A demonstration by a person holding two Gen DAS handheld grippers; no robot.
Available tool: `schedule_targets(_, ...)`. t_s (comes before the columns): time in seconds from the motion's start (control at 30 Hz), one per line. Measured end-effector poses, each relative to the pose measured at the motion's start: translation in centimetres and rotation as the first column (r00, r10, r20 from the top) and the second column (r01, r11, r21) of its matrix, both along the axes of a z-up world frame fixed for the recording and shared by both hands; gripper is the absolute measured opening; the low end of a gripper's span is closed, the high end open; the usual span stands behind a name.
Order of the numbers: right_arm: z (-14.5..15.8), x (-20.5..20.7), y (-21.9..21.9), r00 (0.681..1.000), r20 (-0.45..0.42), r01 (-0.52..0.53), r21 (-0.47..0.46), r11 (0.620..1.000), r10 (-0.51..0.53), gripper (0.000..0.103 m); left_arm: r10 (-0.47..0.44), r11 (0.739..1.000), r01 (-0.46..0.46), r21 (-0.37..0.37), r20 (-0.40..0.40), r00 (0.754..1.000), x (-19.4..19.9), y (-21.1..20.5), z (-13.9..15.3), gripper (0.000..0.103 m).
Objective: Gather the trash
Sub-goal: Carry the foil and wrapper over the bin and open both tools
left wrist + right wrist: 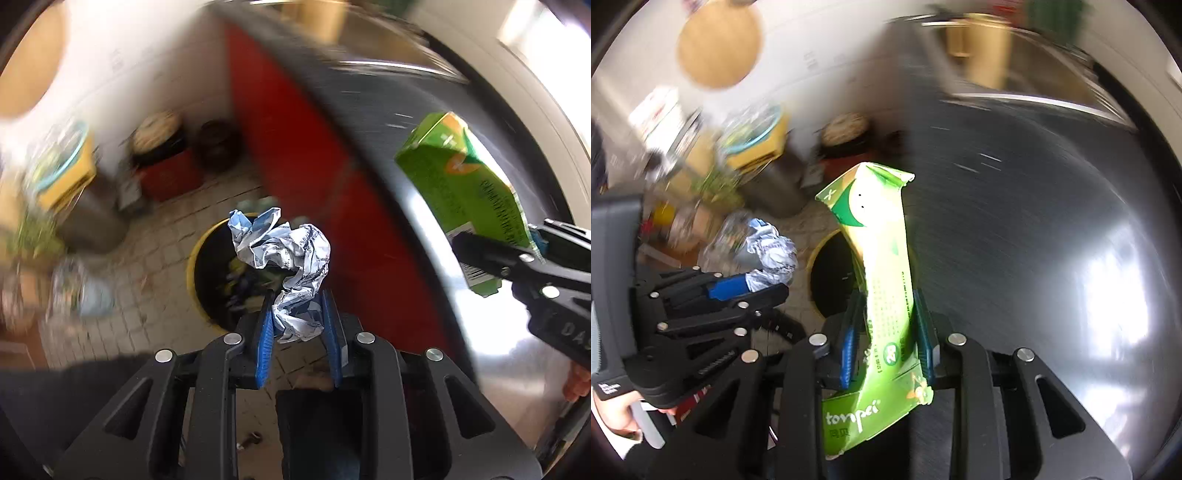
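Observation:
My left gripper (297, 314) is shut on a crumpled white and blue paper wad (291, 258), held in the air above a yellow-rimmed trash bin (207, 266) on the tiled floor. My right gripper (886, 314) is shut on a flattened green carton (882, 280), held above the same bin (827, 273). In the left wrist view the carton (465, 184) and right gripper (517, 254) show at the right. In the right wrist view the left gripper (757, 284) and its wad (772, 254) show at the left.
A dark metal counter (424, 122) with a red front (295, 166) runs along the right. A red crate (170, 173), dark pots and a grey bin (92, 218) stand by the white wall. Cluttered boxes and bags (713, 206) lie on the floor at left.

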State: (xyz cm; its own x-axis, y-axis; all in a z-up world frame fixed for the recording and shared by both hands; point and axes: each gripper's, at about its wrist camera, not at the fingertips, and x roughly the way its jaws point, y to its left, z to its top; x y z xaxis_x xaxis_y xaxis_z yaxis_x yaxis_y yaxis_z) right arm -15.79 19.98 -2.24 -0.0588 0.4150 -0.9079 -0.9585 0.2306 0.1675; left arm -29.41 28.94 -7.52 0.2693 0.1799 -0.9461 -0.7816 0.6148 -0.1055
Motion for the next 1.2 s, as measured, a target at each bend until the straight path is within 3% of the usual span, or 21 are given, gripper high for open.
schedule_targets(0.13,-3.1,-4.0,5.6,0.995,-0.005,-0.104,-0.083,0.991,0.104,0.027,0.095,0.992,-0.095,-0.077,-0.005,0.995,-4.0,3.5,-2.4,0.024)
schedule_targets(0.3,-9.6,-6.5,10.4,0.985,-0.002,-0.171,-0.205,0.964,0.175,0.027,0.175,0.968,-0.176,-0.180,-0.019,0.984,-5.5,7.1,-10.5,0.024)
schedule_targets(0.53,-19.2,-6.1,14.4,0.988,-0.045,-0.155,-0.315,0.936,0.149,0.027,0.218,0.933,-0.222,-0.282,-0.049,0.975,-4.3,8.6,-18.3,0.024)
schedule_targets(0.73,-23.2,-5.2,15.5,0.988,-0.068,-0.153,-0.346,0.926,0.138,0.027,0.256,0.913,-0.260,-0.314,-0.052,0.965,-4.5,8.9,-21.4,0.024)
schedule_targets(0.83,-23.7,-5.1,16.1,0.988,-0.075,-0.150,-0.337,0.930,0.132,0.035,0.259,0.911,-0.264,-0.317,-0.057,0.964,-4.3,8.6,-21.6,0.025)
schedule_targets(0.9,-22.3,-4.6,15.5,0.990,-0.082,-0.138,-0.311,0.940,0.118,0.040,0.293,0.902,-0.297,-0.315,-0.061,0.954,-4.6,8.4,-21.0,0.034)
schedule_targets(0.97,-20.7,-4.6,15.5,0.992,-0.082,-0.119,-0.269,0.956,0.100,0.059,0.347,0.887,-0.341,-0.310,-0.038,0.937,-5.5,7.9,-20.0,0.089)
schedule_targets(1.0,-19.6,-4.7,15.5,0.992,-0.086,-0.111,-0.241,0.964,0.093,0.076,0.394,0.881,-0.382,-0.278,-0.015,0.919,-6.4,7.5,-18.9,0.097)
schedule_targets(1.1,-15.7,-5.0,15.0,0.991,-0.093,-0.111,-0.170,0.979,0.096,0.093,0.439,0.866,-0.418,-0.276,0.016,0.899,-8.0,6.2,-16.8,0.096)
schedule_targets(1.2,-11.5,-5.2,13.9,0.989,-0.117,-0.101,-0.096,0.990,0.089,0.096,0.415,0.880,-0.393,-0.268,0.029,0.909,-8.3,4.9,-13.9,0.096)
